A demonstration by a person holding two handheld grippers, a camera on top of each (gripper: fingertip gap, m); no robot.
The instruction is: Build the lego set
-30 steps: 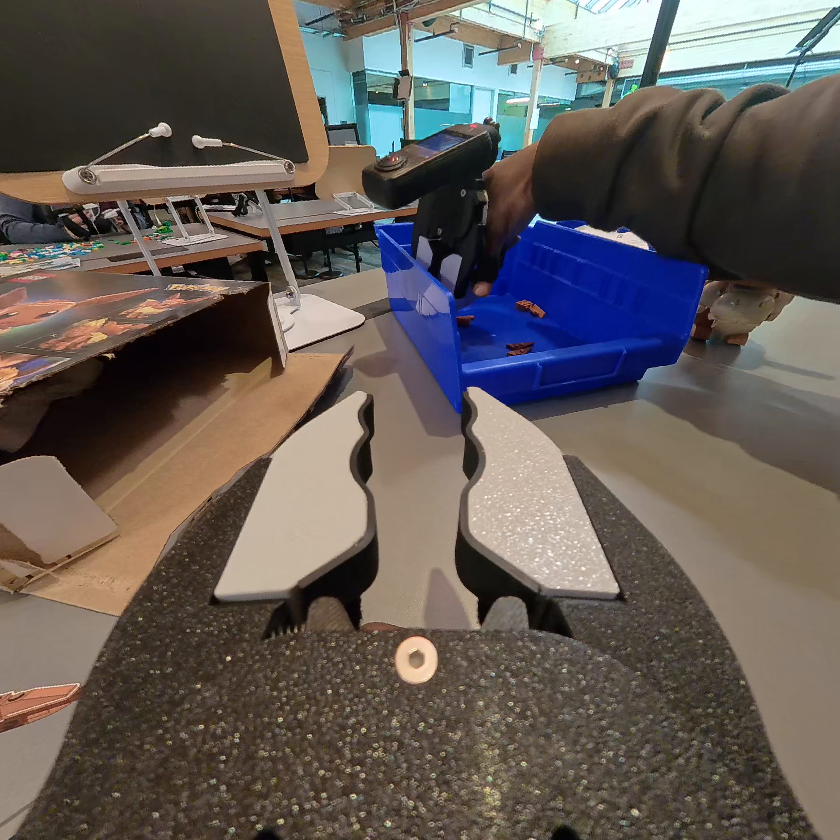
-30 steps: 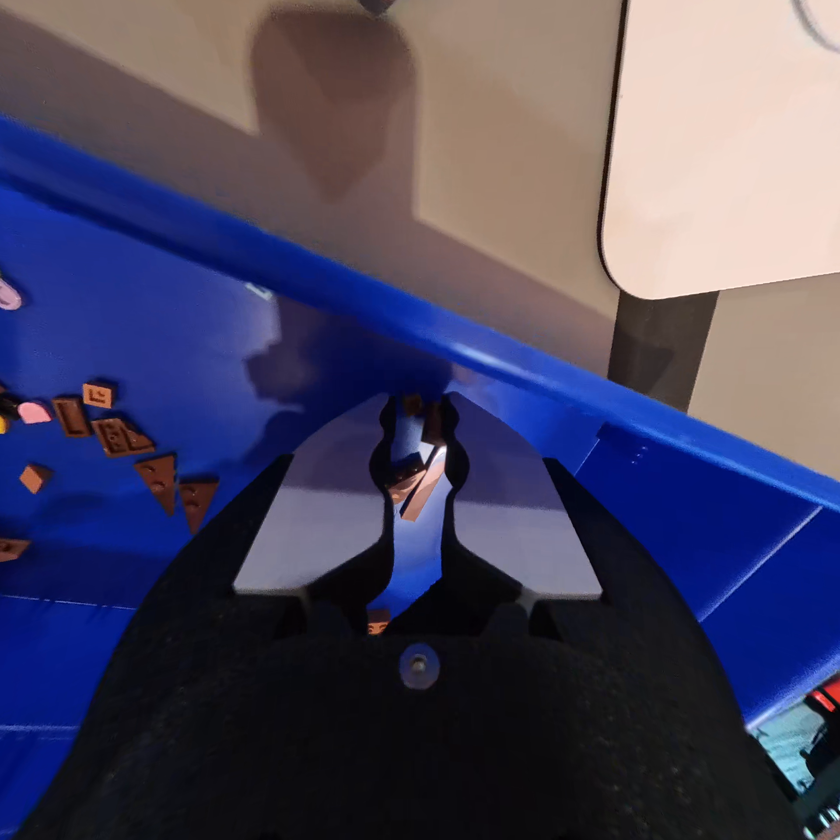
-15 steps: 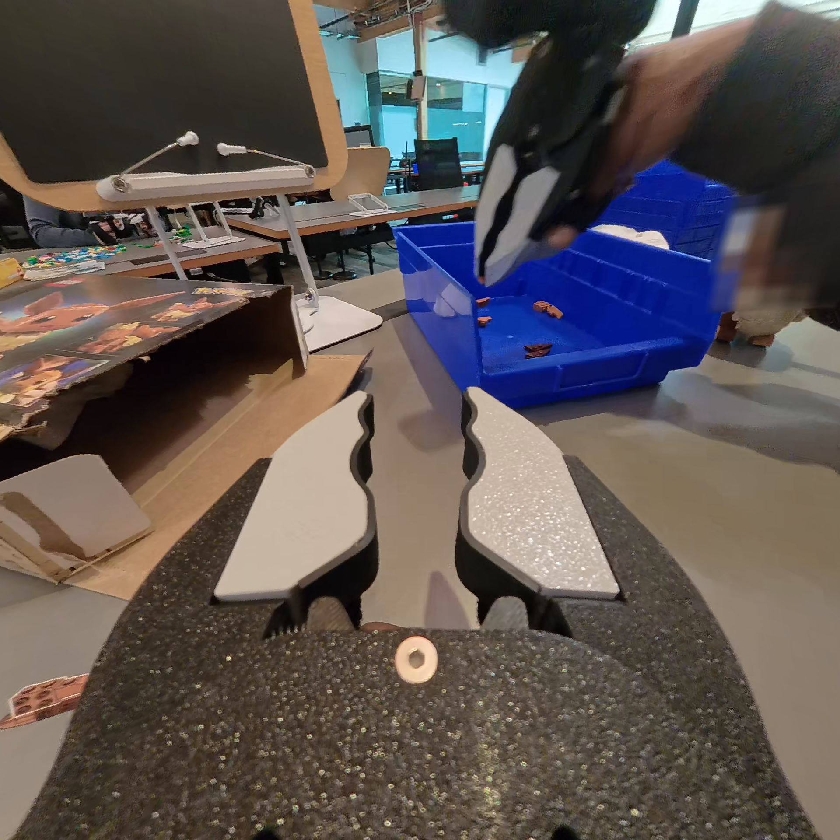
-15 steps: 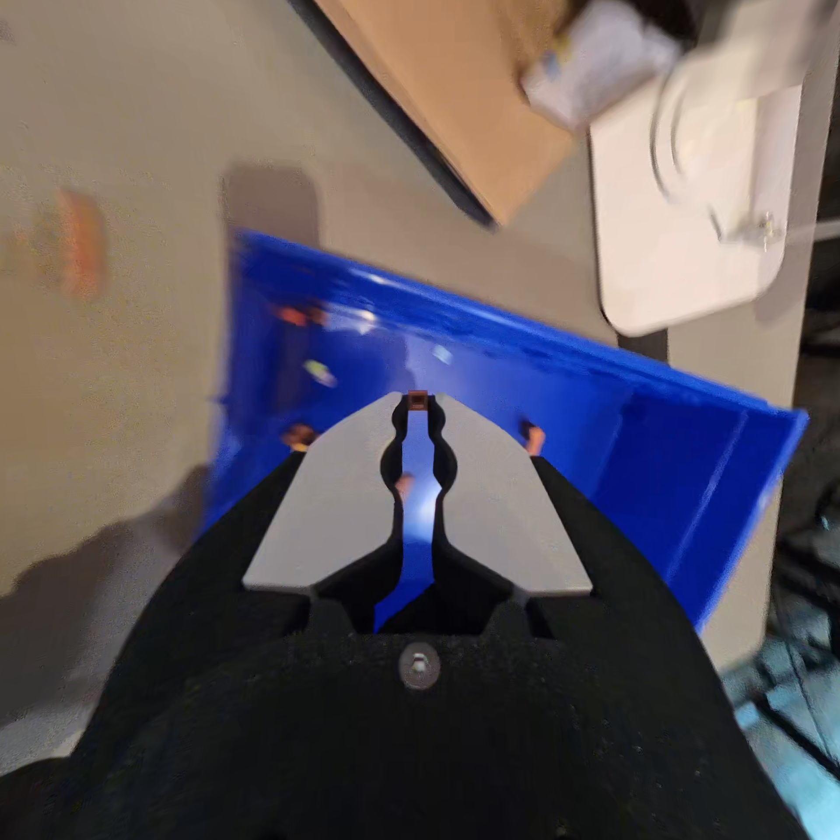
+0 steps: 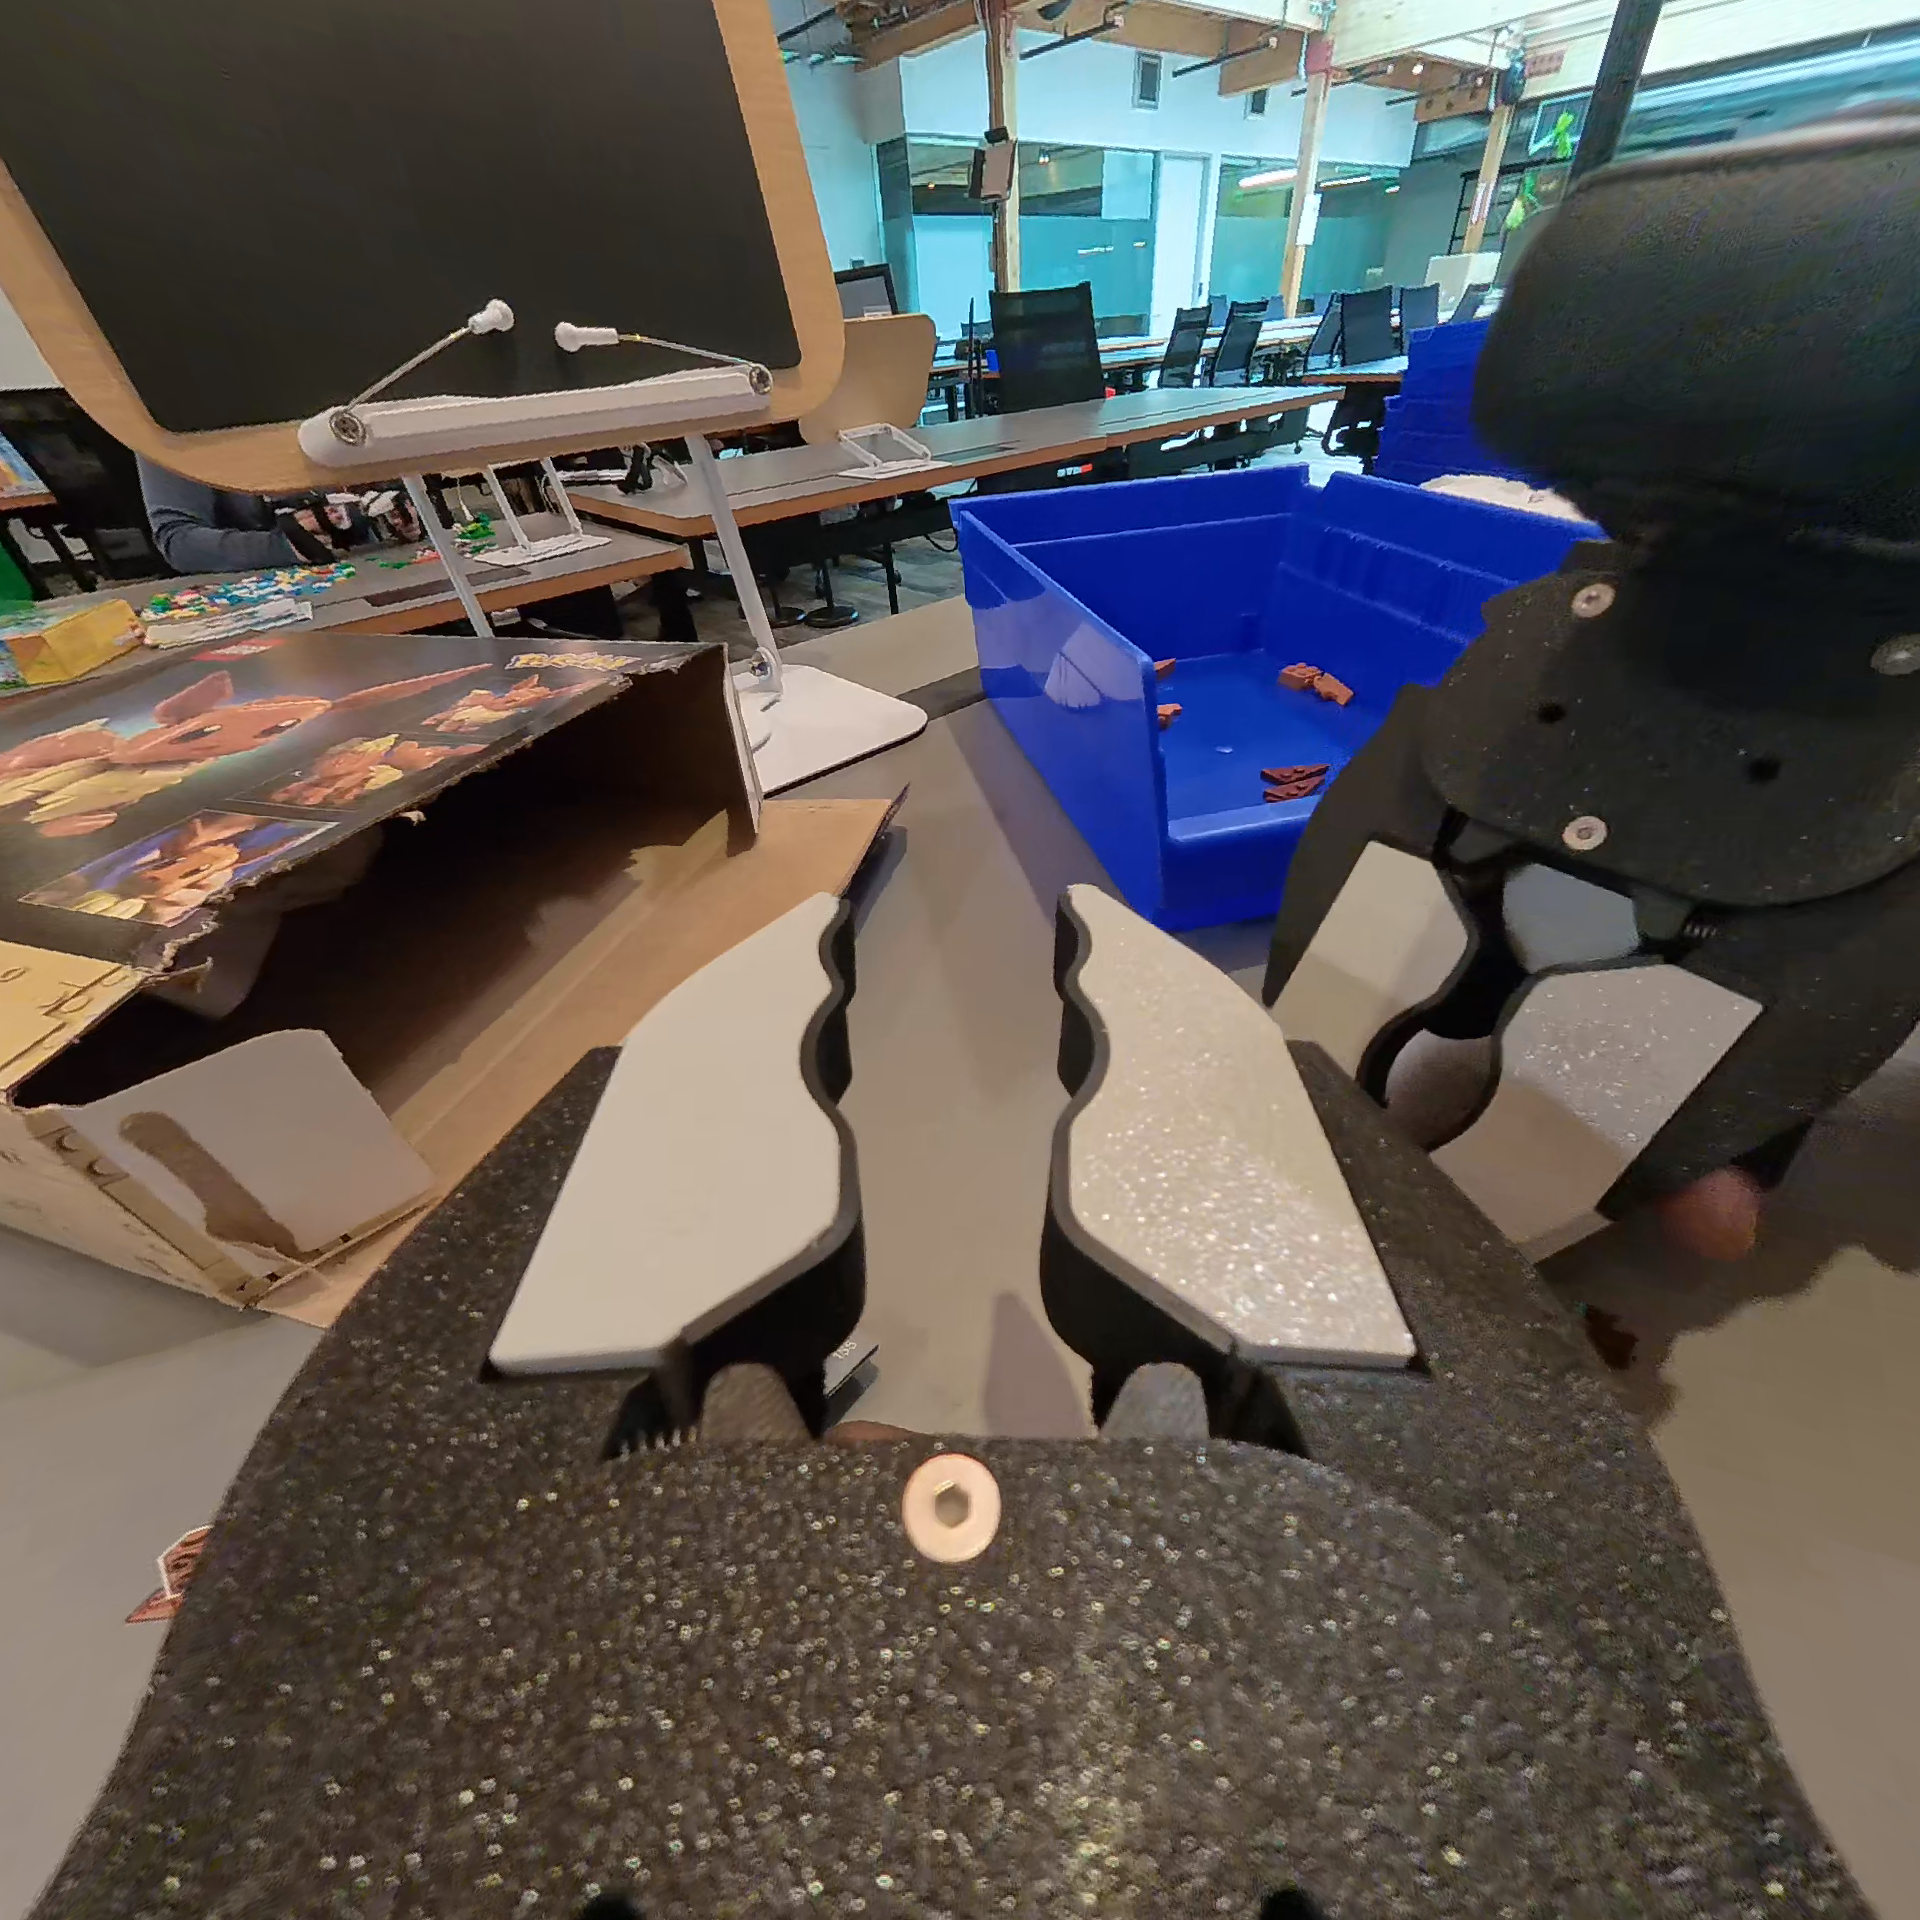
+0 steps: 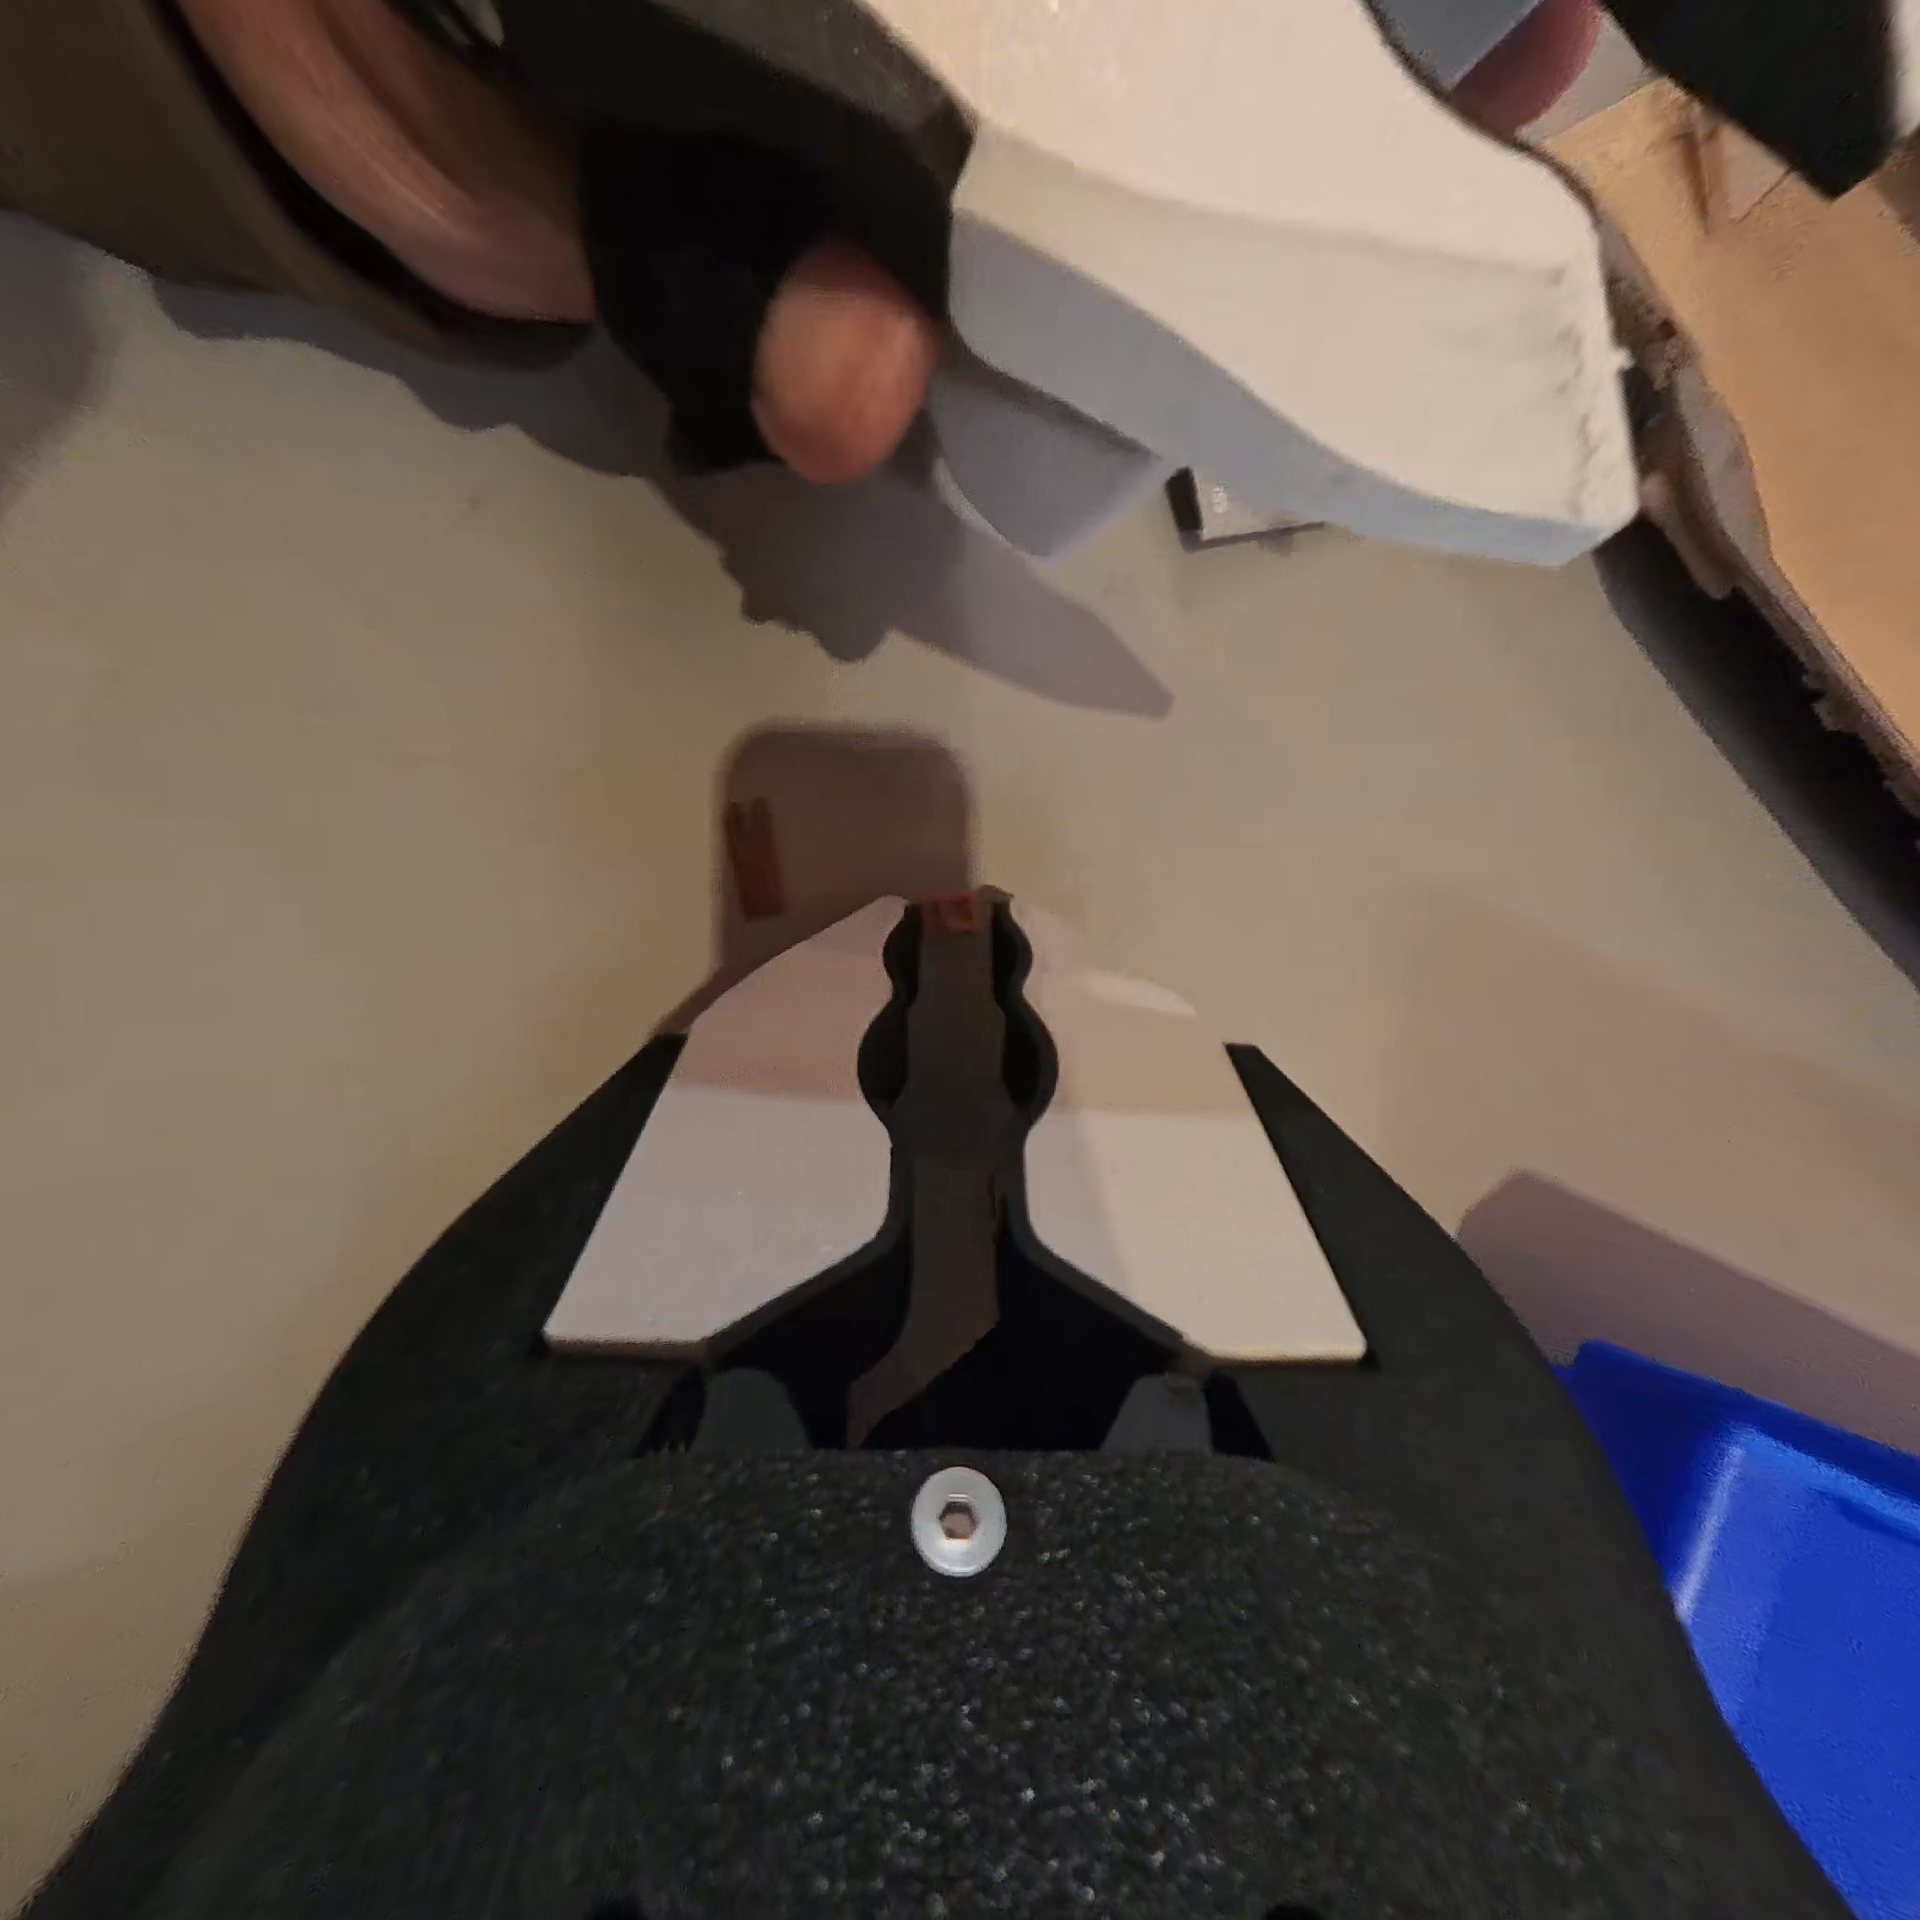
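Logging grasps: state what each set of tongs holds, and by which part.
Right tongs: a small reddish-brown brick piece pinched at the very fingertips; which part of it cannot be told. Left tongs: open, nothing between them, only grey table.

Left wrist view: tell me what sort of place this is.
Probably an open-plan office or workshop used for brick-toy building: long desks with black office chairs behind, a blue plastic bin of small brown toy bricks, and a torn printed cardboard box on the grey table.

Large open workspace, long desks (image 5: 1039, 436) in rows toward the far wall, black office chairs (image 5: 1044, 348) behind them, glass partitions (image 5: 1081, 234) at the far side, wooden posts (image 5: 1003, 145), bright daylight from upper right, grey tabletop (image 5: 956, 1039) near.
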